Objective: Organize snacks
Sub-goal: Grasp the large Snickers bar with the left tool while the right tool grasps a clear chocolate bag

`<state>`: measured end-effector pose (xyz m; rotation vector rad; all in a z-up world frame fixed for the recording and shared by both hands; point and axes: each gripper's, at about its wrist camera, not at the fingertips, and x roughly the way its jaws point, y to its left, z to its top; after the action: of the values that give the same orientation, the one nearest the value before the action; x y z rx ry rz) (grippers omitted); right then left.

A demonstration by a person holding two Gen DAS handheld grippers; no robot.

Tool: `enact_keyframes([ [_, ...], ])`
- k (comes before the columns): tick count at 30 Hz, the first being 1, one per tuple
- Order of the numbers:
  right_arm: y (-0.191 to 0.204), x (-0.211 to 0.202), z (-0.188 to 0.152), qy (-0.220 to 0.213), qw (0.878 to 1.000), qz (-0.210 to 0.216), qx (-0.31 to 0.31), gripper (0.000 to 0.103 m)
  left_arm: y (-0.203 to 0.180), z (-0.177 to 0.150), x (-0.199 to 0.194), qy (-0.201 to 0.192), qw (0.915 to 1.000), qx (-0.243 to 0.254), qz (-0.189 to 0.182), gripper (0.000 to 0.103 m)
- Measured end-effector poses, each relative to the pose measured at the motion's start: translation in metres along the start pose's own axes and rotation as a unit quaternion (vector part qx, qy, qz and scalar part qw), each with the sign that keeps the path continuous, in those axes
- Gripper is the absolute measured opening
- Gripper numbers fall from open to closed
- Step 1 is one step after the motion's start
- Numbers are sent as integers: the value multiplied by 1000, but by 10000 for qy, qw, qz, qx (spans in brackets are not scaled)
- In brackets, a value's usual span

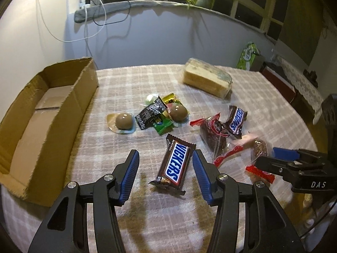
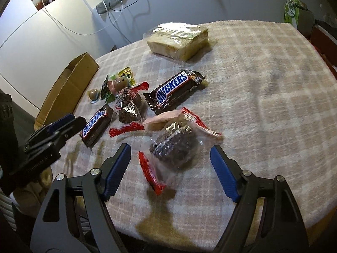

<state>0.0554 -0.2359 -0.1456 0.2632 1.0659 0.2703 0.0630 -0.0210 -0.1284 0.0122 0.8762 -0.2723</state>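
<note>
Left gripper (image 1: 165, 176) stands spread astride a Snickers bar (image 1: 173, 164) near the table's (image 1: 263, 109) front edge, apparently set to pinch; pads not touching. Right gripper (image 2: 170, 174) likewise spread around a clear-wrapped chocolate cake (image 2: 174, 145). Farther back, mixed candies (image 1: 155, 113); cardboard box (image 1: 52, 113) waits empty at the left edge, probably the destination.

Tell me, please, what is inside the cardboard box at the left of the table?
The cardboard box shows only its bare brown floor and flaps; no snacks lie in the visible part. Its near wall hides the floor strip right behind it, so that part cannot be checked.
</note>
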Motion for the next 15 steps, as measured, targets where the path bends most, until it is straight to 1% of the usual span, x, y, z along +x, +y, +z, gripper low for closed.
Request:
enact_keyframes([
  [4, 4, 8, 5, -1, 9999, -128, -76, 81, -2, -1, 9, 131, 9999, 83, 2, 52],
  [7, 7, 11, 7, -17, 9995, -266, -190, 78, -1, 0, 15, 205, 9998, 61, 42, 52],
  [9, 8, 13, 8, -34, 9988, -391, -308, 71, -1, 0, 19, 240, 9997, 53, 72, 52],
  [11, 11, 14, 7, -42, 9976, -525, -457, 67, 0, -1, 22, 272, 9996, 45, 73, 52],
  [13, 11, 14, 7, -37, 9969, -568, -550, 64, 0, -3, 24, 303, 9995, 44, 74, 52],
  [15, 11, 14, 7, -37, 9956, -667, -661, 56, -1, -4, 26, 325, 9994, 64, 58, 46],
])
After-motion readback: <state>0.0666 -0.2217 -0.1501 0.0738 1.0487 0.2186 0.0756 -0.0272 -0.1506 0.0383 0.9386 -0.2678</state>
